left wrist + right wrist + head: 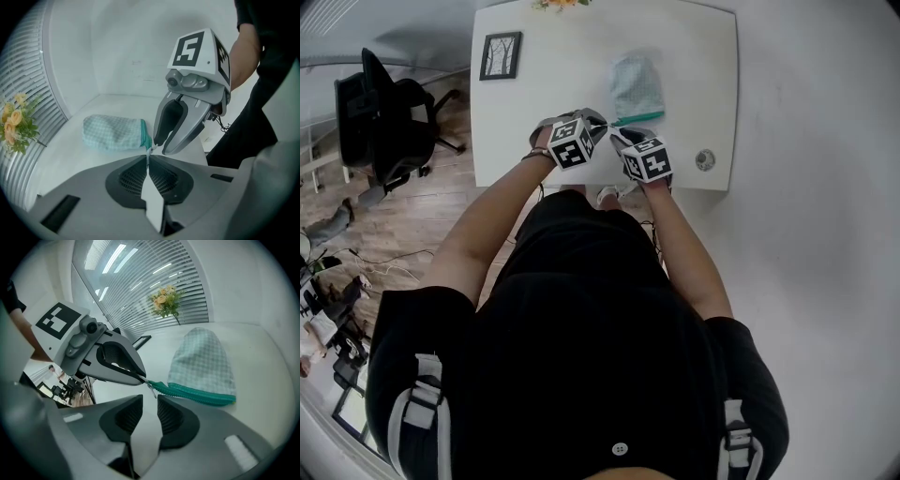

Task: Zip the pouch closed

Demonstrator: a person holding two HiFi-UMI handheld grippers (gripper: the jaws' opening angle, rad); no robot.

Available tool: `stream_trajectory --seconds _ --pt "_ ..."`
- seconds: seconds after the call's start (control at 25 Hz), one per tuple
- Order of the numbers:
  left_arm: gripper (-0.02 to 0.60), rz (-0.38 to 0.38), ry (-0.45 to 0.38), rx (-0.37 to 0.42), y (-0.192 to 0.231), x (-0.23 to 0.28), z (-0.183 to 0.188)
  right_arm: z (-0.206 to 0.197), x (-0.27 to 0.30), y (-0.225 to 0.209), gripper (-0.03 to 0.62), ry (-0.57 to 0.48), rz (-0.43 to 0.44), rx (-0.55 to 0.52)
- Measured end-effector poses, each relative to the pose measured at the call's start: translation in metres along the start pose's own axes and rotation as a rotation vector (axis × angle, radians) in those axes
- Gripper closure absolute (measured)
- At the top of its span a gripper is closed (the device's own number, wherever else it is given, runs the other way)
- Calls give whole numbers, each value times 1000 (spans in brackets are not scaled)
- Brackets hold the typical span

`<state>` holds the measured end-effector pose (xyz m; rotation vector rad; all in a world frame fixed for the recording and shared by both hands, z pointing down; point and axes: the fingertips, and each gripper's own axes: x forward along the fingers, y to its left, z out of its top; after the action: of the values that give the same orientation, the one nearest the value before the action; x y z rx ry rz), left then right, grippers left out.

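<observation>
A teal checked fabric pouch (636, 86) lies on the white rectangular tabletop (712, 75), with its zipper edge toward the person. Left of the pouch, near the tabletop's left edge, is a black-framed picture (500, 55). Behind the pouch and to its left, at the far edge, is a bunch of yellow flowers (561, 4). Right of the pouch and nearer the person, a round metal grommet (705, 160) sits in the tabletop. At the pouch's near-left corner the left tongs (602, 120) pinch the zipper's end. The right tongs (619, 133), gapped, sit just before that corner. Far left of the pouch, a black office chair (389, 117) stands on the wooden floor (422, 216).
</observation>
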<state>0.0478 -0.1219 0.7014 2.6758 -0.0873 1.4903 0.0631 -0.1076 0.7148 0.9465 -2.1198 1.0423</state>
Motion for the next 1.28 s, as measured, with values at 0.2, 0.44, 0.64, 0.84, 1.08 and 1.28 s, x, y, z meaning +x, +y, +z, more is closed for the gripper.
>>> stream_trajectory --seconds 0.2,0.44,0.64,0.84,1.08,1.28 --pt "560 6 -7 0 -2 -4 2 5 0 5 577 3 -13 -33" --pt "561 22 -7 -3 -3 -8 -3 6 -1 6 582 4 -20 -41" --pt "561 33 -5 4 -4 -9 -5 6 -2 7 582 8 -29 -55" --pt "563 41 -1 8 -4 -10 -8 6 0 8 582 9 -34 -60" --pt "563 59 12 12 -1 -13 -14 5 -2 2 583 14 -57 -56" --pt "563 58 19 -5 3 -17 -24 1 -2 -1 583 22 -57 -47"
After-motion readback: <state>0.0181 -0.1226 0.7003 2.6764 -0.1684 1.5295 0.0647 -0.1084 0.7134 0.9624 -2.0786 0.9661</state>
